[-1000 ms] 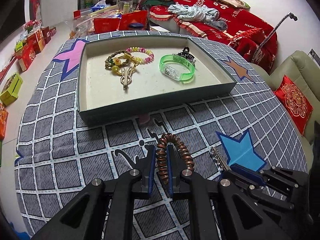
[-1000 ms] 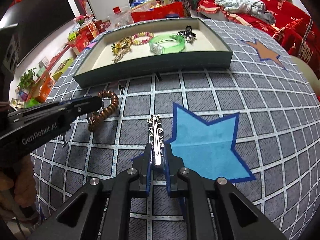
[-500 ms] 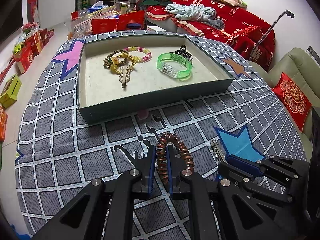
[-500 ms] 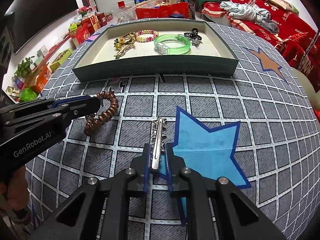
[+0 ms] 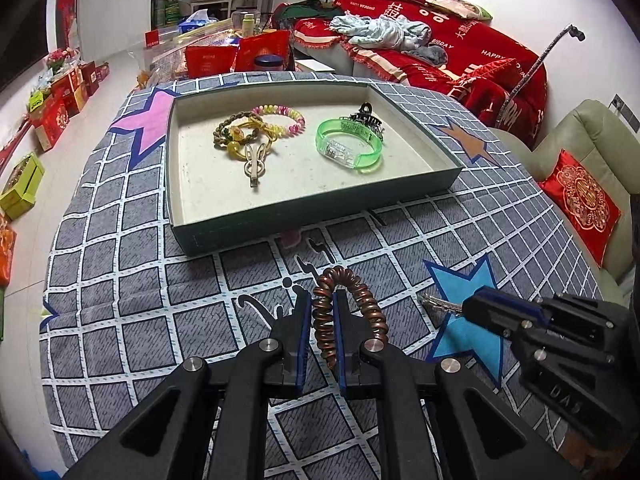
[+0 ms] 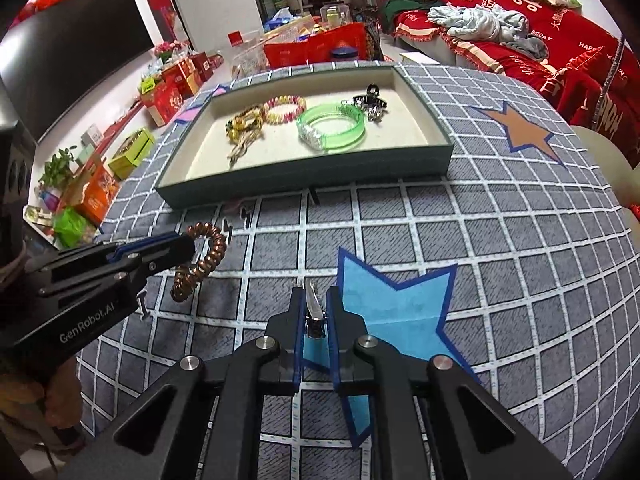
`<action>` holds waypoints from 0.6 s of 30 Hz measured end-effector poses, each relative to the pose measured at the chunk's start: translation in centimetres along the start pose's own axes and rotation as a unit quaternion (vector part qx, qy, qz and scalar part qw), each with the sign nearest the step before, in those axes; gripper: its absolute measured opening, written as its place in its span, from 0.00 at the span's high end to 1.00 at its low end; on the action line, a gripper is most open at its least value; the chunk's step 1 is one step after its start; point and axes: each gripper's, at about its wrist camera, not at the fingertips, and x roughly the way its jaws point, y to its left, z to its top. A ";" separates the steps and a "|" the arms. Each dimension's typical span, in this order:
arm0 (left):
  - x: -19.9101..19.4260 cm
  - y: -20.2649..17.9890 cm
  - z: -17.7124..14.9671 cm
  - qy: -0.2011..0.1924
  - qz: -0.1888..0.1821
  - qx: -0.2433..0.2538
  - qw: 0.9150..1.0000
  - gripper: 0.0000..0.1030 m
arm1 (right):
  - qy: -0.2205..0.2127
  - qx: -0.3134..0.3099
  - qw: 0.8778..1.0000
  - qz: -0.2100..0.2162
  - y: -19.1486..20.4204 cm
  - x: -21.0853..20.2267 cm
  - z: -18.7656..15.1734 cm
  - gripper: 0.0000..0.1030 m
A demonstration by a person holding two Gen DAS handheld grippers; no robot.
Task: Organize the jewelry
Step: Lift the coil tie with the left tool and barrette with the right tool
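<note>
I am working over a bench [image 5: 120, 280] spread with a grey checked cloth printed with coloured stars. My landmark is the shallow green tray [image 5: 320, 208], which sits toward the far side of the bench. Inside the tray lie a clear green bangle [image 5: 348, 148], a pink and yellow bead bracelet [image 5: 280, 118], a tangle of yellow and brown hair ties [image 5: 236, 136], a pale clip [image 5: 254, 162] and a black claw clip [image 5: 366, 118].

On the near side of the tray, my left tool [image 5: 322, 328] is clamped on a copper coil hair tie [image 5: 348, 300], its pads narrow and pressing one side of the loop. To the right of that, also short of the tray, my right tool [image 6: 314, 312] has pinched nearly closed on a thin silver hair clip [image 6: 312, 304], held edge-up above a blue star [image 6: 396, 312].

I judge both pickups made, so the carry is the step in hand. Next, each tool must travel over the tray's near wall, clear of it, then let go above bare floor, away from the pieces already there.
</note>
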 end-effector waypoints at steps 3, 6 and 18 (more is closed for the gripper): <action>-0.4 0.1 0.3 -0.005 -0.001 0.000 1.000 0.72 | -0.007 0.001 1.000 0.000 -0.2 -0.5 0.6 0.89; -0.8 0.3 0.6 -0.010 -0.002 -0.002 1.000 0.72 | -0.013 0.003 1.000 0.001 -0.3 -0.9 1.2 0.89; -0.7 0.3 0.4 -0.008 -0.005 -0.002 1.000 0.72 | 0.014 -0.012 1.000 0.018 -0.3 -0.3 0.3 0.89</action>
